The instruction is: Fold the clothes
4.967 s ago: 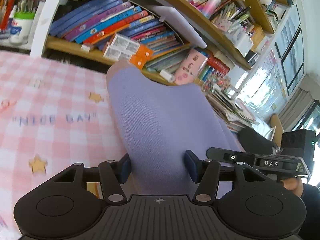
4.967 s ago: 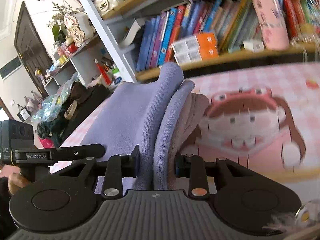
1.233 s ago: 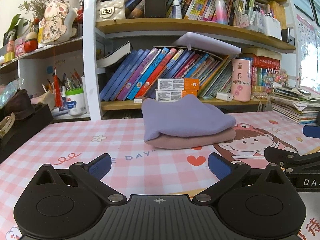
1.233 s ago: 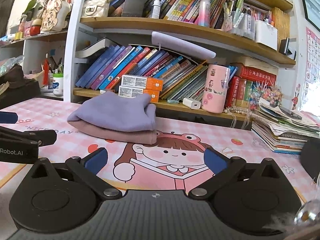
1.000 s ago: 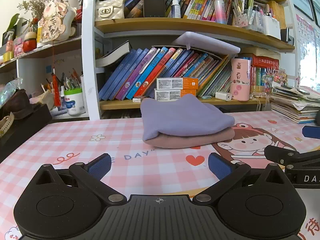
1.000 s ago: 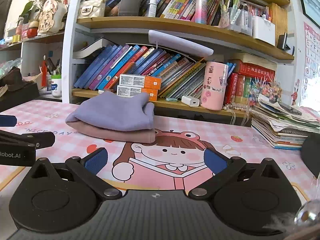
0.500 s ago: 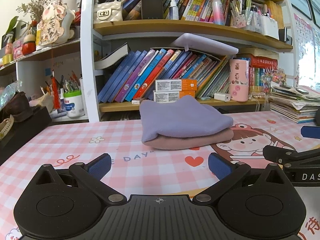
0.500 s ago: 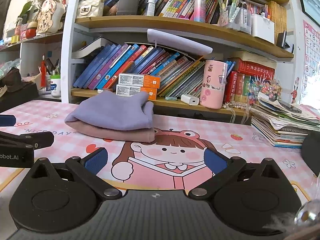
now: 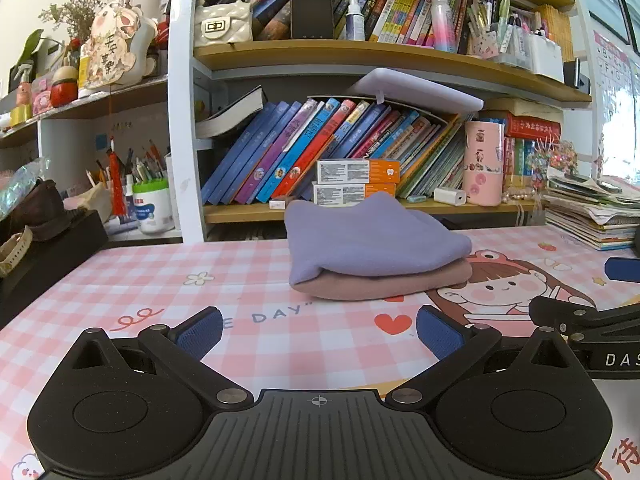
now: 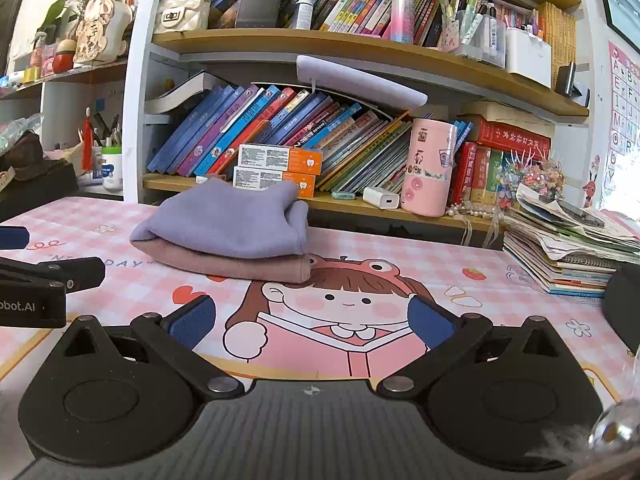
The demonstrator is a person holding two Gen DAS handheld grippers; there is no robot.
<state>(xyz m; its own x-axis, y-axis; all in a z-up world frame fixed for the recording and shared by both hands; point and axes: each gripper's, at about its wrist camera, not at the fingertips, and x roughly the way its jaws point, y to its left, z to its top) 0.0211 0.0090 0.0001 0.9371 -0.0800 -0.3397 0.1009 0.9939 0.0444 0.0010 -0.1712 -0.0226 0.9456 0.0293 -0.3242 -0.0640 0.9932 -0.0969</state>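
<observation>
A folded lavender garment (image 9: 372,238) lies on top of a folded dusty-pink garment (image 9: 384,284) on the pink checked table mat (image 9: 240,280), near the bookshelf. The stack also shows in the right wrist view, lavender (image 10: 228,220) over pink (image 10: 240,266). My left gripper (image 9: 319,330) is open and empty, low over the mat, well in front of the stack. My right gripper (image 10: 311,318) is open and empty, in front and to the right of the stack. Each gripper's side shows at the other view's edge.
A bookshelf (image 9: 360,52) full of books stands just behind the stack. A pink tumbler (image 10: 428,166) and two orange-white boxes (image 10: 276,168) sit on its lower shelf. A pile of magazines (image 10: 568,252) lies at the right. A black box (image 9: 44,256) sits at the left.
Five seconds ago both grippers were shut on the lavender garment. Now both are open and drawn back, and the garment lies folded on the pink one. Over the last second almost nothing moves.
</observation>
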